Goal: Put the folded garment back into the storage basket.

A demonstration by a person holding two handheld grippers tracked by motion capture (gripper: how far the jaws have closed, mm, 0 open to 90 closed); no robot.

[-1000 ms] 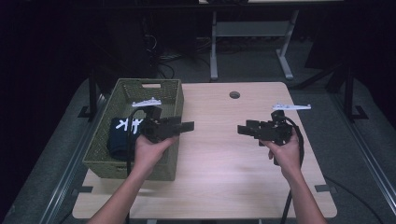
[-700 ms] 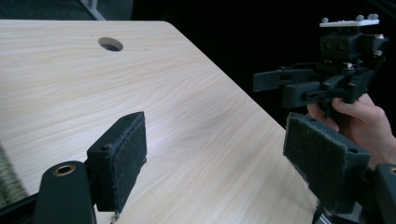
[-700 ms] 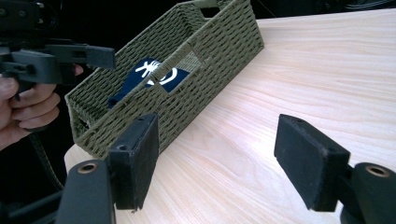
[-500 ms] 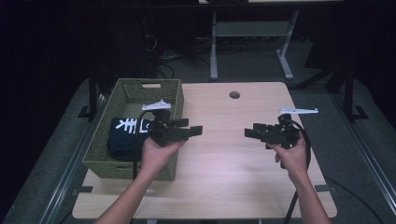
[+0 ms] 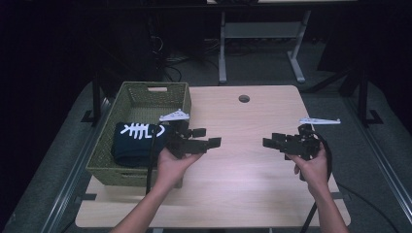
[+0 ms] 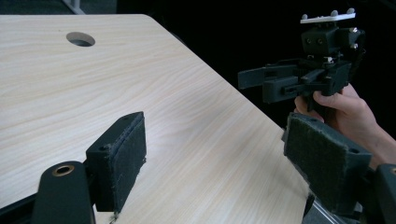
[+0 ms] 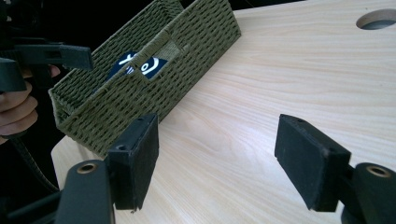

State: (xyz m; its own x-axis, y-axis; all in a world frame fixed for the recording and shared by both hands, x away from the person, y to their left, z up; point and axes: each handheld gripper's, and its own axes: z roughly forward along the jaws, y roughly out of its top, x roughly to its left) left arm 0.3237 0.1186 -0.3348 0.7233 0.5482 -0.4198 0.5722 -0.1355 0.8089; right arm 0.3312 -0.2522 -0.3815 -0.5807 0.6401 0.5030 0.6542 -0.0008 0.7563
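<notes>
In the high view the left tongs (image 5: 206, 138) hang just above the worktop (image 5: 243, 189) at centre-left of the frame, right of the green woven basket (image 5: 104, 155). One second ago they were over the basket's right wall, next to the dark folded cloth with the white fishbone print (image 5: 133, 138); half a second ago they were already clear of the rim. The cloth now lies inside the basket, in its near half, and nothing is between the pads.

The left gripper view shows its two felt pads standing well apart with bare wood between them. The right tongs (image 5: 272, 142) sit at centre-right of the high view, pointing left toward the other pair, and have drifted slightly inward over the same second. In the right gripper view their pads are likewise spread wide over bare worktop, with the basket (image 7: 140, 88) at upper left and a patch of the printed cloth (image 7: 140, 65) showing through the handle slot.

Both pairs empty and both pulled back from the basket suggests the cloth has been dropped in and the placing step is finished. Whether the cloth lies flat or bunched against the near wall is hard to tell, since it is so dark in that corner.
</notes>
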